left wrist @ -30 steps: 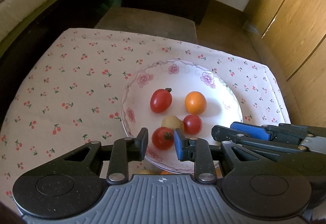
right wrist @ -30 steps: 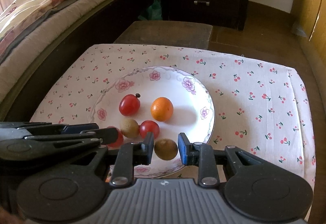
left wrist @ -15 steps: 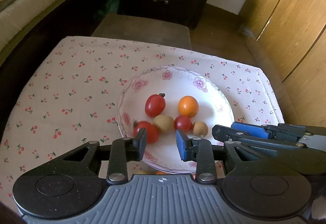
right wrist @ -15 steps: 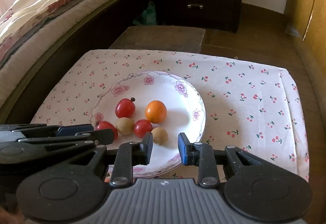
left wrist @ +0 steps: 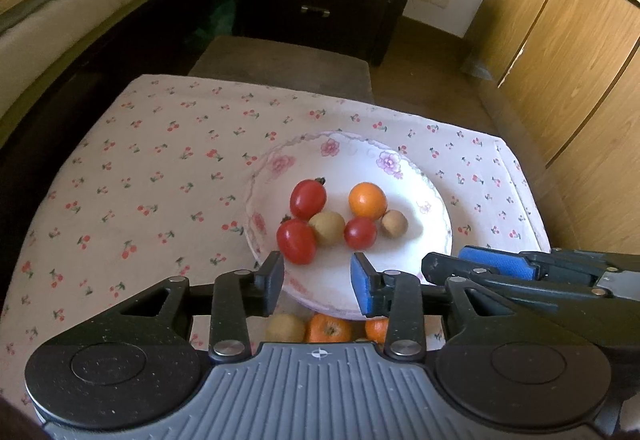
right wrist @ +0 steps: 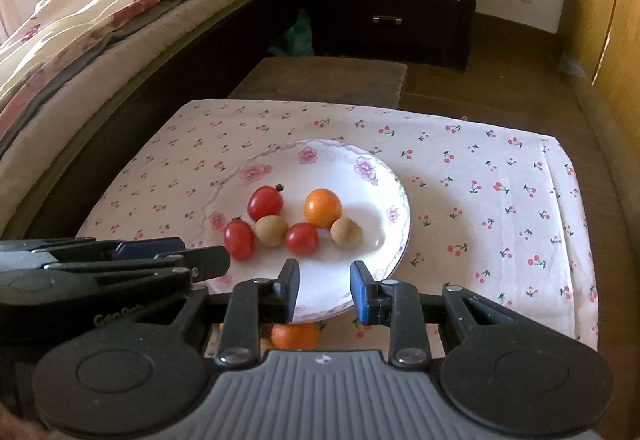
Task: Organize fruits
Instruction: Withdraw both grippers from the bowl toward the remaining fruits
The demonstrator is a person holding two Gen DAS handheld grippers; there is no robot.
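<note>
Six fruits sit mid-frame on the floral plate (left wrist: 434,199): three red tomatoes (left wrist: 307,198), one orange fruit (left wrist: 367,200), two tan ones (left wrist: 394,222). Both the left gripper (left wrist: 317,282) and the right gripper (right wrist: 325,288) hang spread and empty at lower centre, over the plate's near rim.

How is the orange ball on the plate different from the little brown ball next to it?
The orange fruit is bright, smooth and shiny; the brown fruit is dull tan and matte. The orange fruit is bigger and sits farther back; the brown fruit is smaller, nearer the plate's right rim. Both are round, and they appear to touch.
</note>
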